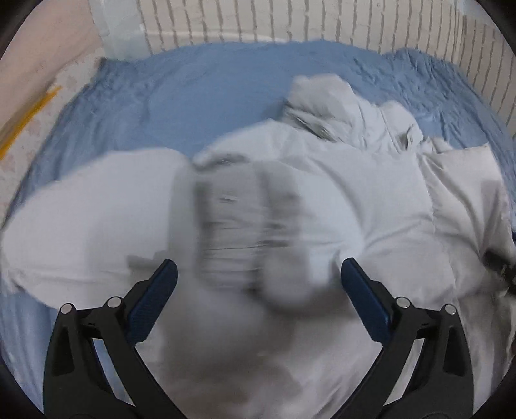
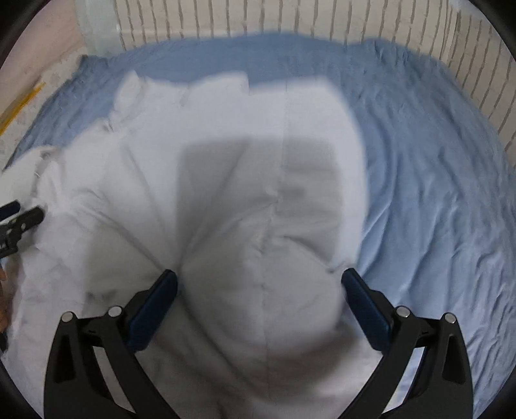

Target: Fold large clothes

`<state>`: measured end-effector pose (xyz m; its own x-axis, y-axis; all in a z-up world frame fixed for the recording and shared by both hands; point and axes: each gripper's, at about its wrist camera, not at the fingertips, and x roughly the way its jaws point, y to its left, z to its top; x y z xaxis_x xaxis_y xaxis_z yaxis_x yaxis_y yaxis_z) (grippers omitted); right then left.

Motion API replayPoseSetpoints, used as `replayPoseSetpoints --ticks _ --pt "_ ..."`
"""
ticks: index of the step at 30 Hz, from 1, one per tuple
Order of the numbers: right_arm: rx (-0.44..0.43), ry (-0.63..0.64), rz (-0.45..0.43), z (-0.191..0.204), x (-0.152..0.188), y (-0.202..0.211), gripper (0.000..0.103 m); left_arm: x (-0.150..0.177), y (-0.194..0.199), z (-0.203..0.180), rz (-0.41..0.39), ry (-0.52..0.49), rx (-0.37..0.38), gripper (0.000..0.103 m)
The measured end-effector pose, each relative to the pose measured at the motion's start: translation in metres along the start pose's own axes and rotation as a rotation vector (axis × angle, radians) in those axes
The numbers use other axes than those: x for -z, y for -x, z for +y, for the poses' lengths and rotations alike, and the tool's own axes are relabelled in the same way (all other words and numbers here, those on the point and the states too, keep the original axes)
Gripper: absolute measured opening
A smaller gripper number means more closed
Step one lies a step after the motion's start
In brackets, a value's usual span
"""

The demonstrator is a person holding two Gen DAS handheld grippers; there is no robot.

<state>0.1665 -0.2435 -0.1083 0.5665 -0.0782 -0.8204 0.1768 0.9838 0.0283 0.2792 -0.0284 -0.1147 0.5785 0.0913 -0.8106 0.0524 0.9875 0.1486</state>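
Observation:
A large white padded jacket (image 1: 371, 199) lies spread and partly bunched on a blue bed sheet (image 1: 209, 90). My left gripper (image 1: 258, 269) hangs over it with its jaws wide open. A blurred grey ribbed cuff (image 1: 248, 222) of the jacket sits just ahead of the fingers, and no pad touches it. In the right wrist view the same jacket (image 2: 225, 129) fills the middle. My right gripper (image 2: 258, 278) is open above a shadowed fold of it, with the fabric bulging between the fingers. The left gripper (image 2: 19, 212) shows at the far left edge.
The blue sheet (image 2: 435, 193) is wrinkled and stretches to the right of the jacket. A white brick wall (image 1: 290, 19) runs along the bed's far side and right side. A pale floor with a yellow stripe (image 1: 29, 119) lies at the left.

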Motion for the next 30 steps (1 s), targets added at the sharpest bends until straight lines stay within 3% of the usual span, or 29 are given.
replayPoseSetpoints --ticks 5,8,10,13,15,18,21,23,25,27,30 --pt "-0.014 -0.030 -0.247 -0.001 -0.017 0.081 0.101 0.001 0.042 0.077 -0.086 0.064 -0.104 0.100" --pt "0.005 0.033 -0.382 0.005 -0.013 0.125 0.101 0.005 0.044 0.144 -0.044 0.247 -0.130 0.100" --pt "0.034 0.078 -0.422 0.009 -0.007 0.144 0.101 0.014 0.049 0.184 -0.059 0.347 -0.156 0.100" --pt "0.086 0.072 -0.437 0.004 0.007 0.164 0.101 0.031 0.048 0.223 -0.079 0.396 -0.234 0.100" --pt "0.094 0.037 -0.414 -0.006 0.015 0.171 0.101 0.041 0.039 0.239 -0.037 0.412 -0.261 0.100" --pt "0.059 -0.057 -0.395 -0.026 0.028 0.185 0.101 0.040 0.026 0.251 0.000 0.382 -0.200 0.100" --pt "0.073 -0.149 -0.439 -0.044 0.044 0.197 0.101 0.042 0.023 0.262 -0.074 0.318 -0.351 0.100" --pt "0.051 -0.204 -0.456 -0.052 0.040 0.199 0.101 0.054 0.015 0.287 -0.036 0.376 -0.370 0.100" --pt "0.031 -0.229 -0.453 -0.056 0.036 0.197 0.101 0.067 0.005 0.313 0.002 0.491 -0.327 0.100" --pt "0.042 -0.218 -0.442 -0.052 0.033 0.192 0.101 0.075 -0.004 0.333 0.024 0.563 -0.338 0.100" --pt "0.022 -0.203 -0.401 -0.047 0.036 0.182 0.101 0.080 -0.013 0.341 0.034 0.545 -0.376 0.100"
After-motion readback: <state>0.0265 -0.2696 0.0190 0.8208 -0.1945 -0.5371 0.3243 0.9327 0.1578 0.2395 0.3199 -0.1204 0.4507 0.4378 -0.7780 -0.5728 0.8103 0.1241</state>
